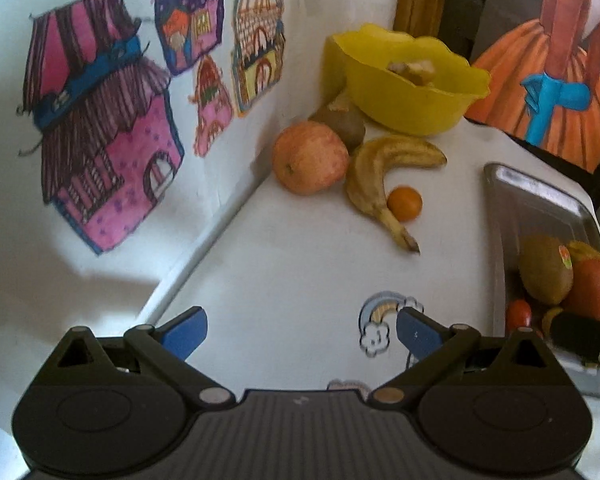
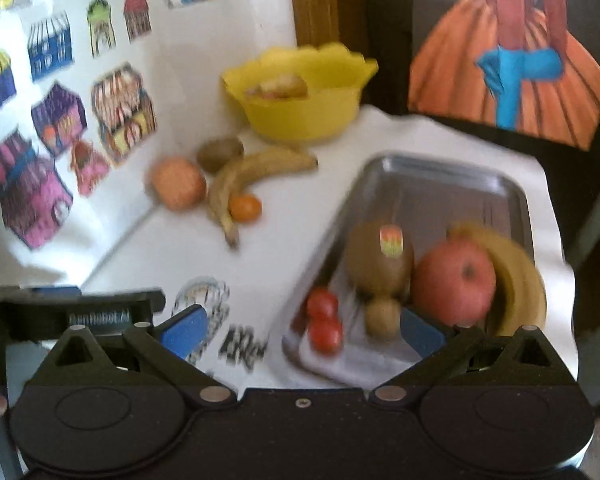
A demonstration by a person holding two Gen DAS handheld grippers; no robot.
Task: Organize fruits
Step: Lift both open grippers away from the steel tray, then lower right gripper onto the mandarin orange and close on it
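Note:
On the white table an apple (image 1: pixel 310 162), a kiwi (image 1: pixel 342 122), a brown-spotted banana (image 1: pixel 376 176) and a small orange (image 1: pixel 405 203) lie near the wall. My left gripper (image 1: pixel 302 334) is open and empty, well short of them. A metal tray (image 2: pixel 440 184) holds a large kiwi (image 2: pixel 378 260), a small kiwi (image 2: pixel 383 316), a red apple (image 2: pixel 454 282), a banana (image 2: pixel 518 280) and two tomatoes (image 2: pixel 324 322). My right gripper (image 2: pixel 304 334) is open and empty over the tray's near left corner. The tray also shows in the left wrist view (image 1: pixel 516 200).
A yellow bowl (image 1: pixel 412 88) with something pale inside stands at the back by a wooden frame. The wall (image 1: pixel 100 140) with house drawings runs along the left. A painting of an orange dress (image 1: pixel 552 80) leans at the back right. Stickers (image 1: pixel 384 320) lie on the tabletop.

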